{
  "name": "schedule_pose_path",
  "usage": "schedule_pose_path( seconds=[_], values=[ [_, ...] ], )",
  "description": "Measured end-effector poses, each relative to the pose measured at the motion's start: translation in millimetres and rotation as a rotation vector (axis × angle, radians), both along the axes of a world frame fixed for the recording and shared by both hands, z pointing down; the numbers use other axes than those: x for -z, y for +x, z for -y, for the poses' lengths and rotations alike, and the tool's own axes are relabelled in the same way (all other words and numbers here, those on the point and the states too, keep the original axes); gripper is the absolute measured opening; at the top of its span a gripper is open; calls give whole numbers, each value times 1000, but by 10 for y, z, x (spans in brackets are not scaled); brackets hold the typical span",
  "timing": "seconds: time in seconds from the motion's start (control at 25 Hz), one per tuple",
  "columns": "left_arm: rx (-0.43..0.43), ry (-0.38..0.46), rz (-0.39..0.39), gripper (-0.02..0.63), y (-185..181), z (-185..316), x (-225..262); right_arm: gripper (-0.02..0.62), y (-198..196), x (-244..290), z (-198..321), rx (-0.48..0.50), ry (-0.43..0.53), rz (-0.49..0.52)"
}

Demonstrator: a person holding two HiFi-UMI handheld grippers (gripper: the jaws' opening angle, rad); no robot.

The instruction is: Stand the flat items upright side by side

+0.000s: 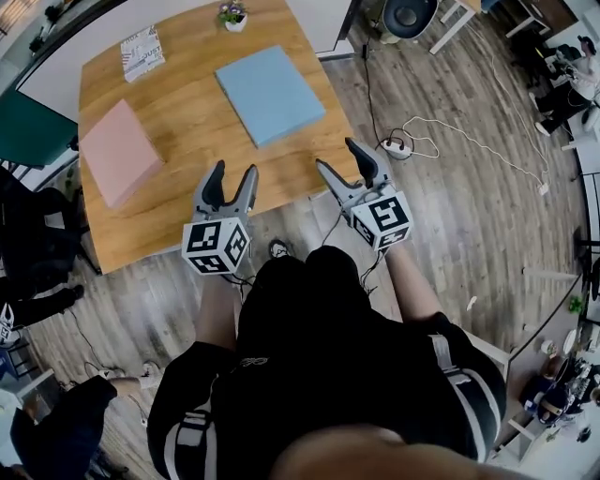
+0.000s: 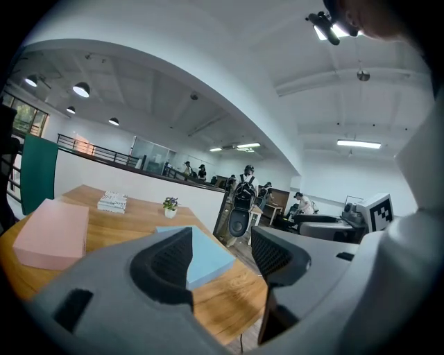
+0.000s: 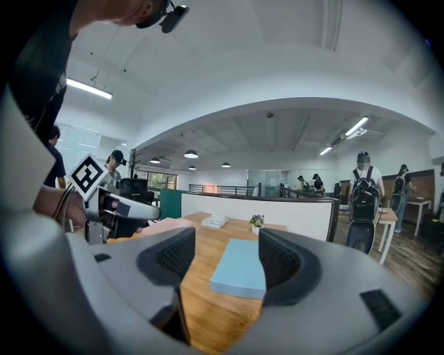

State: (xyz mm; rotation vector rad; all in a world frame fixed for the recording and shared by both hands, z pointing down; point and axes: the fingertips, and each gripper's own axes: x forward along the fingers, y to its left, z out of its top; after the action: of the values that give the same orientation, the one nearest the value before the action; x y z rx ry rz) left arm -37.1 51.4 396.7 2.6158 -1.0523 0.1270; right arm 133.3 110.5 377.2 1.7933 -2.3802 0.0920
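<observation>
A flat blue slab [image 1: 270, 92] lies on the wooden table [image 1: 192, 131] toward its right side; it also shows between the jaws in both gripper views as the blue slab [image 2: 208, 254] and the blue slab [image 3: 239, 269]. A flat pink slab [image 1: 117, 150] lies at the table's left edge, seen too as the pink slab [image 2: 52, 232]. My left gripper [image 1: 232, 180] hovers open over the table's near edge with nothing between its jaws. My right gripper [image 1: 343, 159] is open and empty at the near right corner. Both are short of the slabs.
A small stack of printed booklets [image 1: 142, 52] and a little potted plant [image 1: 232, 16] sit at the table's far side. A power strip with white cables [image 1: 397, 146] lies on the floor to the right. A green chair back [image 1: 28, 127] stands left of the table.
</observation>
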Motion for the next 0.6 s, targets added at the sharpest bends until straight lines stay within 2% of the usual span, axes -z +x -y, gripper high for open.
schedule_pose_path(
  seconds=[0.16, 0.36, 0.6],
  values=[
    [-7, -58, -30, 267, 118, 209, -123, 291, 140, -51, 281, -3, -20, 3],
    [12, -90, -19, 267, 224, 543, -252, 291, 296, -192, 687, 21, -51, 23],
    [71, -134, 18, 267, 412, 1031, -462, 293, 446, -408, 1295, 115, -96, 24]
  ],
)
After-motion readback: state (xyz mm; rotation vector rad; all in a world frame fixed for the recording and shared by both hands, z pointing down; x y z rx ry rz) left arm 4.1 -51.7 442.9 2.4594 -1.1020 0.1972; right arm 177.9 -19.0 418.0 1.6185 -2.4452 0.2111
